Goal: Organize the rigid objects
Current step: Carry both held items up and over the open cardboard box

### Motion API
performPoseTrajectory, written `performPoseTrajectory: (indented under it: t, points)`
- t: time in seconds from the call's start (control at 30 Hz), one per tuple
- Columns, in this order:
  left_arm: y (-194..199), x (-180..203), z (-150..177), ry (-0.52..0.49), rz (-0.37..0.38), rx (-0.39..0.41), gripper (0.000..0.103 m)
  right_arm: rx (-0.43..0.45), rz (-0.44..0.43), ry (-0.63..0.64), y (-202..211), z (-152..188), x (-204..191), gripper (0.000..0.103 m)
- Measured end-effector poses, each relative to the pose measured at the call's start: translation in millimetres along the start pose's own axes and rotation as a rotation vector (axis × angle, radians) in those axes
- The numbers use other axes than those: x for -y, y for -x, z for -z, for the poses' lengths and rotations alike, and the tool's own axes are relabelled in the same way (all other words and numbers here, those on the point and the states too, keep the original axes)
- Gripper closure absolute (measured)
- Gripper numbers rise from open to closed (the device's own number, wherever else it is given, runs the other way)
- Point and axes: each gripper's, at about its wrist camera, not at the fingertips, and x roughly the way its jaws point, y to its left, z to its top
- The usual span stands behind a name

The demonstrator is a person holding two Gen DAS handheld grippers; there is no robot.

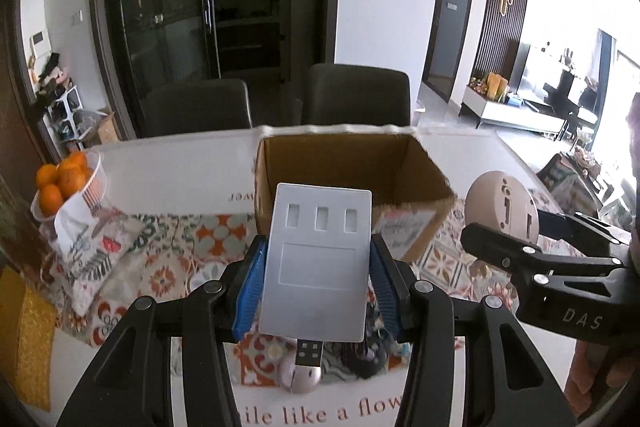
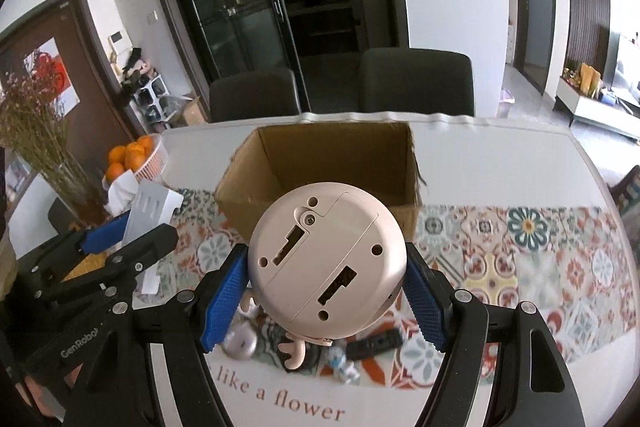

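Looking into the cardboard box (image 1: 352, 171) from both wrist views, I see bare brown walls and nothing I can make out inside; its floor is hidden. It stands open-topped on the patterned table runner (image 2: 520, 247), with two dark chairs (image 2: 416, 83) behind the table. A white basket of oranges (image 1: 64, 183) sits at the table's left, beside a vase of dried flowers (image 2: 36, 131). Below the grippers, small things lie on the runner: a grey mouse (image 2: 240, 343), a black remote (image 2: 374, 339) and a USB stick (image 1: 309, 353).

My left gripper (image 1: 316, 279) clamps a flat white panel (image 1: 318, 263) by its side edges, raised just before the box. My right gripper (image 2: 326, 283) grips a round pinkish clock (image 2: 326, 259), its back facing the camera, also raised, near the box's front wall.
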Motion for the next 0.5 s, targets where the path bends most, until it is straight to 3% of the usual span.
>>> performPoseTrajectory:
  t: [0.23, 0.5]
  points:
    - [-14.0, -1.4, -39.4, -0.012, 0.004, 0.012, 0.054, -0.013, -0.012, -0.036, -16.3, -37.4, 11.6, 0.029]
    - [-39.7, -3.9, -75.4, -0.002, 0.034, -0.04, 0.054, -0.071, -0.035, -0.051, -42.5, -73.0, 19.1, 0.029]
